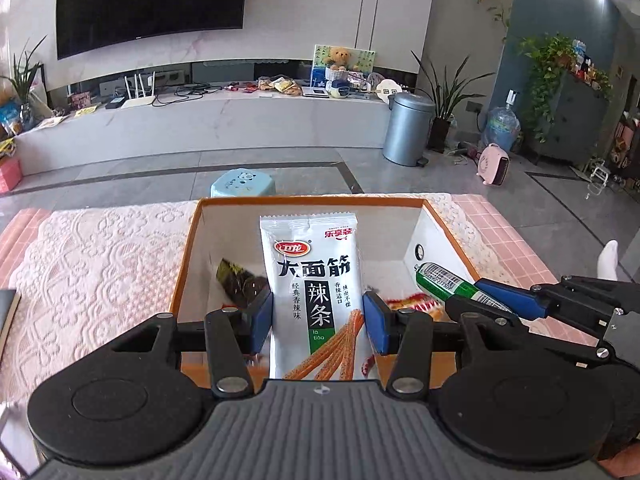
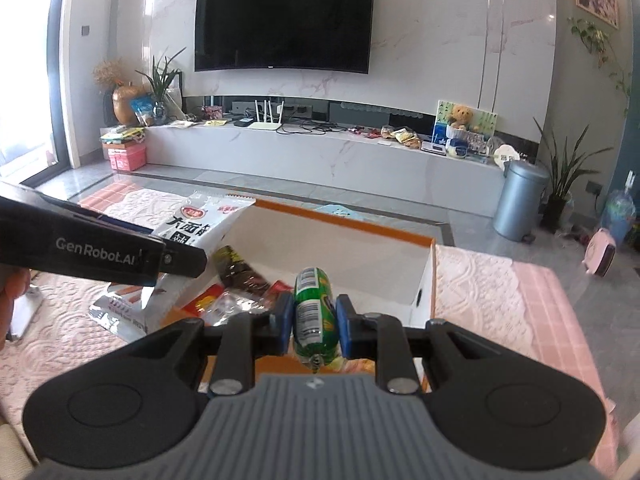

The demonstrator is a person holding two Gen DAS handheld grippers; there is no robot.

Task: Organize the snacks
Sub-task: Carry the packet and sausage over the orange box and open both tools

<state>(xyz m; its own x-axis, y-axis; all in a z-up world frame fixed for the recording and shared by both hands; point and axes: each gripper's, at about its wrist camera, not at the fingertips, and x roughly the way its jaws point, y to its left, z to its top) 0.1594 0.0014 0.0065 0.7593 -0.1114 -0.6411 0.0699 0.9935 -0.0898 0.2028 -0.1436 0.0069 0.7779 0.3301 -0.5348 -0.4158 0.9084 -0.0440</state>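
Observation:
My left gripper (image 1: 318,316) is shut on a white latiao snack packet (image 1: 316,292) and holds it upright over the orange-rimmed white box (image 1: 434,216). My right gripper (image 2: 311,320) is shut on a green sausage stick (image 2: 314,312) and holds it over the near part of the same box (image 2: 424,280). The sausage (image 1: 444,284) and right gripper (image 1: 476,294) also show at the right of the left wrist view. The packet (image 2: 200,228) and left gripper body (image 2: 100,252) show at the left of the right wrist view. A dark snack packet (image 1: 240,284) and a red-orange packet (image 1: 416,304) lie in the box.
The box stands on a table with a pink lace cloth (image 1: 92,268). A dark book edge (image 1: 8,312) lies at the table's left. Beyond are a blue stool (image 1: 244,184), a grey bin (image 1: 408,128) and the TV bench (image 1: 240,116).

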